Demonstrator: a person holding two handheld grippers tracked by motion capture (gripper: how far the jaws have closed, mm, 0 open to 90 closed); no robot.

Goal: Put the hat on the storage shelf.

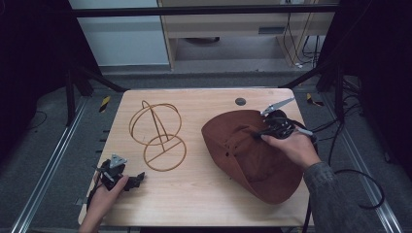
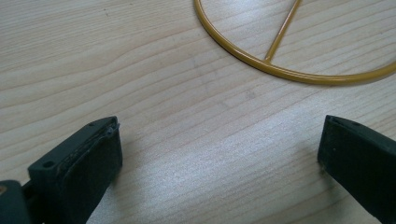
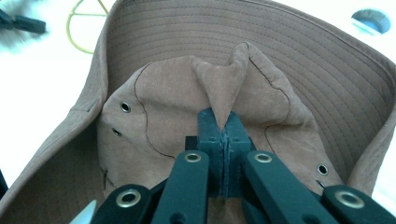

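- Right gripper (image 3: 224, 133): jaws clamped together on a pinched fold of the brown hat (image 1: 252, 155) crown; the brim rises around and beyond the fingertips.
- Left gripper (image 2: 219, 158): jaws wide apart, empty, low over the table (image 1: 194, 194); the wire hat stand (image 1: 158, 136) lies just ahead.
- Step, probably: lifting the hat toward the stand. Keep the fold deep between the pads; raise evenly.
- No brand, label or writing is legible.
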